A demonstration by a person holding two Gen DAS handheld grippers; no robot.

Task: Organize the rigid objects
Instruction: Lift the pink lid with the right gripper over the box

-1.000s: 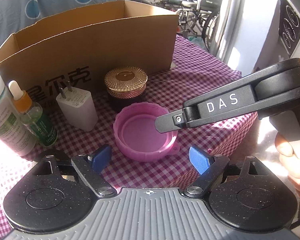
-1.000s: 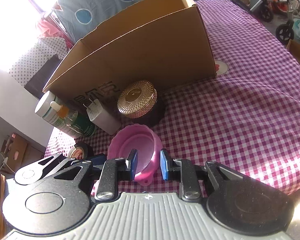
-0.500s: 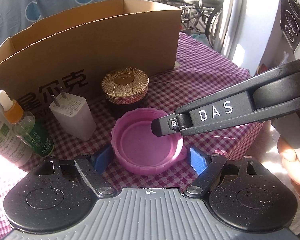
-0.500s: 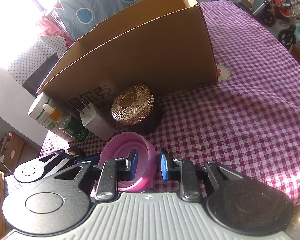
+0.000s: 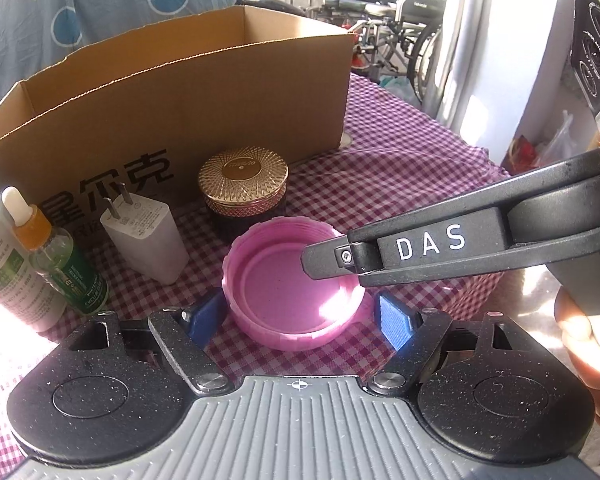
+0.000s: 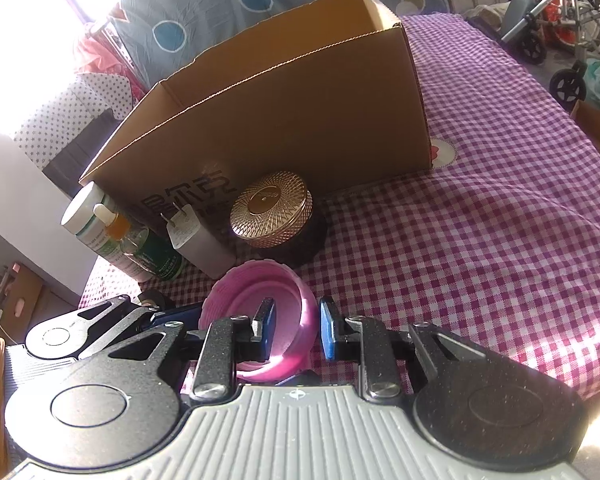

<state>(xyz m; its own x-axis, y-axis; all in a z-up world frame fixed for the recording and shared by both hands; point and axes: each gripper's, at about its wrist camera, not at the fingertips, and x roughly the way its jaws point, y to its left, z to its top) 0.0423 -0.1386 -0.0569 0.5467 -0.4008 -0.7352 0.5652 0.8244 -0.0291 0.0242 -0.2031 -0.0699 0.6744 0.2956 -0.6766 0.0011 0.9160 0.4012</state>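
A pink plastic lid (image 5: 292, 292) lies open side up on the checked cloth, also in the right wrist view (image 6: 252, 304). My left gripper (image 5: 300, 318) is open with its blue pads on either side of the lid, close but apart from it. My right gripper (image 6: 296, 330) straddles the lid's right wall, one pad inside and one outside, with small gaps showing. Its black finger (image 5: 420, 252) crosses the left wrist view from the right. An open cardboard box (image 5: 180, 92) stands behind.
In front of the box stand a gold-lidded dark jar (image 5: 244, 184), a white plug charger (image 5: 144, 232), a dropper bottle (image 5: 56, 264) and a white tube (image 5: 0, 256). The cloth's edge (image 5: 480, 280) drops off at the right. Wheelchairs stand beyond the table.
The left gripper has moved forward, so its pads now flank the lid. The right gripper's pads have spread slightly apart around the lid's wall.
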